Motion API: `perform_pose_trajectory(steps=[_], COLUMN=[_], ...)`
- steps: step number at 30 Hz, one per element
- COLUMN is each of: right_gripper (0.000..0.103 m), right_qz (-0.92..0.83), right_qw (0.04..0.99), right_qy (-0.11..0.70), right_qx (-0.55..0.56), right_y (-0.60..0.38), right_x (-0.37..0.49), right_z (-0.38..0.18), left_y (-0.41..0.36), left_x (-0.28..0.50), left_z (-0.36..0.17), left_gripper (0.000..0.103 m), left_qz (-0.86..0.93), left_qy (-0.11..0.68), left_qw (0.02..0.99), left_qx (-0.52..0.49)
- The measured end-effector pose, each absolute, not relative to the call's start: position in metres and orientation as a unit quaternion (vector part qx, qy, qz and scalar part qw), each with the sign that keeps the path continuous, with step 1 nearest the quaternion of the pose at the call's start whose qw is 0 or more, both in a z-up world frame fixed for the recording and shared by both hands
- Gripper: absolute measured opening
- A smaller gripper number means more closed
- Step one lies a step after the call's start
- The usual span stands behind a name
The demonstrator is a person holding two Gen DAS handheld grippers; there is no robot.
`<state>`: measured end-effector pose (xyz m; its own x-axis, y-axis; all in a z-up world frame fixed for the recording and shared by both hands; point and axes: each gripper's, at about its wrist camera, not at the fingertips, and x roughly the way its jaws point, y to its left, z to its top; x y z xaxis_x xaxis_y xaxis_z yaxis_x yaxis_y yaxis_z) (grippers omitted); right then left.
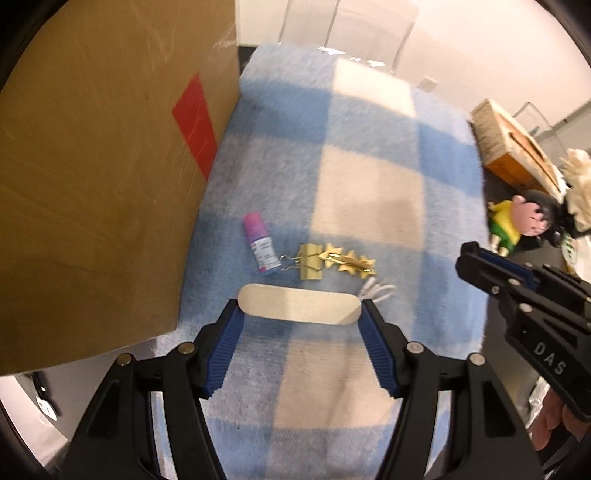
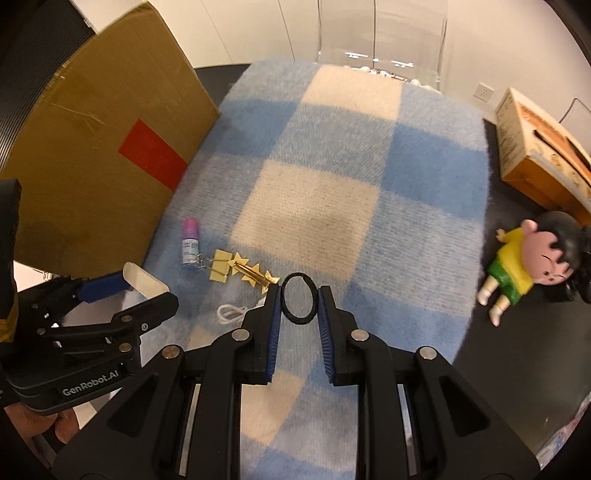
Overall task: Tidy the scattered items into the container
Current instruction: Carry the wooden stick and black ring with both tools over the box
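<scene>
My left gripper (image 1: 299,308) is shut on a flat beige oval tag (image 1: 298,304), held end to end above the checked blanket; both also show in the right wrist view (image 2: 142,286). My right gripper (image 2: 298,298) is shut on a black hair tie (image 2: 298,298), squeezed into an oval. On the blanket lie a small purple-capped bottle (image 1: 261,248), a gold binder clip (image 1: 309,261), a gold star hair clip (image 1: 351,262) and a white loop (image 1: 376,290). The brown cardboard box (image 1: 92,166) with a red patch stands at the left.
The blue and cream checked blanket (image 2: 332,184) covers a dark table. A doll in yellow and green (image 2: 524,264) lies at the right off the blanket. An orange tissue box (image 2: 539,155) stands behind it. A clear chair (image 2: 380,33) is at the back.
</scene>
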<state>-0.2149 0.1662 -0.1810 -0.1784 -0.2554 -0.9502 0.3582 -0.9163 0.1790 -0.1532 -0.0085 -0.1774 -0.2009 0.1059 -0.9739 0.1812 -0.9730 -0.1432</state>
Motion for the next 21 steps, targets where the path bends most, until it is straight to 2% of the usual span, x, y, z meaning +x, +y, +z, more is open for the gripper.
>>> perform_pose_trajectory(steps=[7,21], right_gripper=[0.02,0.02], right_qz=[-0.782,-0.808], right_qw=[0.187,0.185], right_qy=[0.03,0.039], right_qx=[0.593,0.558], right_y=[0.172,0.155], right_x=[-0.197,-0.133], right_z=[-0.142,-0.064], left_y=[0.004,-0.001], left_x=[-0.159,-0.118], left_z=[-0.147,-0.064], left_gripper=[0.063,0.063], left_qz=[-0.781,-0.814], left_qy=[0.114,0.1], left_qw=[0.001,-0.036], left_qx=[0.613,0.572])
